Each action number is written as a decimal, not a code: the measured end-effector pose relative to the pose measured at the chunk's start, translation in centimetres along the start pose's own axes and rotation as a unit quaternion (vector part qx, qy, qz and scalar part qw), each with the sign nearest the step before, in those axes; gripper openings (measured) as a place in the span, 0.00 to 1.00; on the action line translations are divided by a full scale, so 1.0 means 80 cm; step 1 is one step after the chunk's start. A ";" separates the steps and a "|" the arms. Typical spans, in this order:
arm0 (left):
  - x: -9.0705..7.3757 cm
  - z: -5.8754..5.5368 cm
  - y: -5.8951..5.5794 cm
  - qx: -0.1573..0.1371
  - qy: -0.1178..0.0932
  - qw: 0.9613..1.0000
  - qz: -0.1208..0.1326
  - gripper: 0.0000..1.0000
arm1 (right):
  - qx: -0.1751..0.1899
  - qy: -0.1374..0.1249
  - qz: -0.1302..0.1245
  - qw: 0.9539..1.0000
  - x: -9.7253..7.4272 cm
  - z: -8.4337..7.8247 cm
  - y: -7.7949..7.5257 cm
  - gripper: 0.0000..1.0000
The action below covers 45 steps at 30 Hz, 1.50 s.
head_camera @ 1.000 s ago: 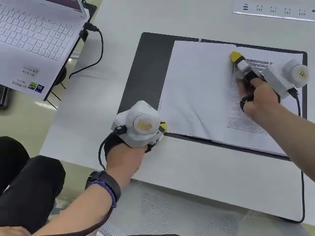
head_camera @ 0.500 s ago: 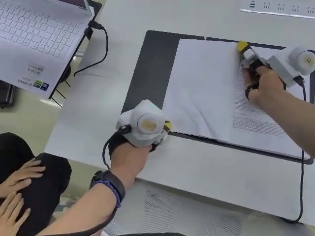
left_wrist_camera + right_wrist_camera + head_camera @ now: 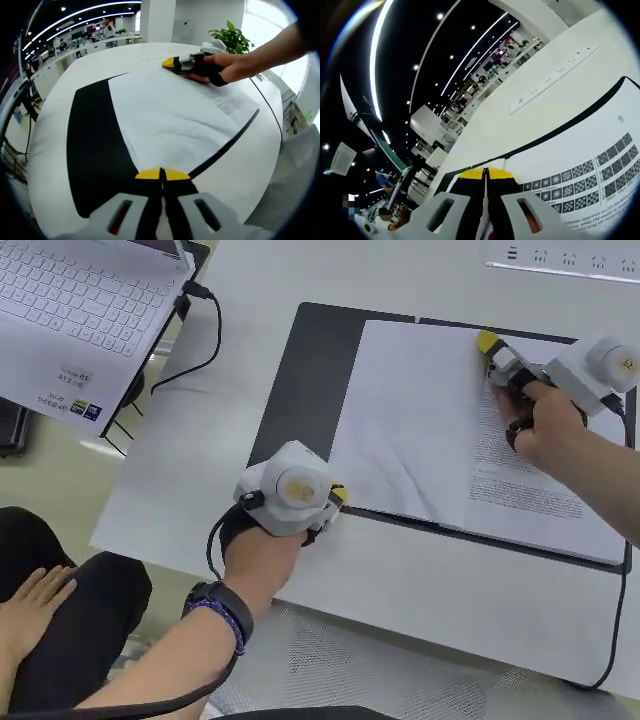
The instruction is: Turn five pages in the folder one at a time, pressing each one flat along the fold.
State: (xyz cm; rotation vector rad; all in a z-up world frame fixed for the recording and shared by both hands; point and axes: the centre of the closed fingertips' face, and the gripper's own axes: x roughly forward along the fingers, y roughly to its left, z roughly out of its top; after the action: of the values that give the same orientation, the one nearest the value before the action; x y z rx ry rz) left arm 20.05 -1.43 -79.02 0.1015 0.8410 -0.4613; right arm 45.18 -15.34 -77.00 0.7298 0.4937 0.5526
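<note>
Laptop (image 3: 70,320) left of folder (image 3: 300,390); power strip (image 3: 560,258) beyond

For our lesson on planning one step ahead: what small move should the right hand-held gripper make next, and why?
Probably slide the right hand-held gripper down the fold toward the near edge: its shut tips rest at the fold's far end, and the turned page looks wrinkled nearer the left hand-held gripper.

1. My left tool (image 3: 335,496) sits at the folder's (image 3: 300,380) near edge, with bare worktop (image 3: 450,585) open along that edge.
2. The laptop (image 3: 80,310) and its cable (image 3: 205,335) crowd my far left.
3. Beyond my right tool (image 3: 487,341), a power strip (image 3: 560,258) lies across the far side.
</note>
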 end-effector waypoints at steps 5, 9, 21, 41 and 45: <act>0.000 0.000 -0.001 -0.009 0.001 1.000 -0.001 0.00 | -0.009 0.017 0.015 1.000 -0.018 -0.017 0.002 0.00; 0.000 0.000 -0.001 -0.007 0.000 1.000 0.000 0.00 | -0.013 0.021 0.025 0.999 -0.038 -0.027 0.017 0.00; 0.001 0.001 -0.003 -0.009 -0.004 1.000 -0.002 0.00 | -0.023 0.038 0.041 0.998 -0.091 -0.060 0.049 0.00; 0.004 0.002 -0.003 -0.015 -0.016 1.000 0.000 0.00 | -0.016 0.060 0.063 0.996 -0.145 -0.105 0.069 0.00; 0.004 0.001 -0.003 -0.017 -0.018 1.000 -0.001 0.00 | -0.011 0.060 0.062 0.996 -0.155 -0.112 0.072 0.00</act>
State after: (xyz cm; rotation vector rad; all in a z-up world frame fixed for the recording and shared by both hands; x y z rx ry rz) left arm 20.18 -1.79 -79.17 0.0612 0.8143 -0.4486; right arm 28.90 -15.16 -75.79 0.7133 0.5553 0.7204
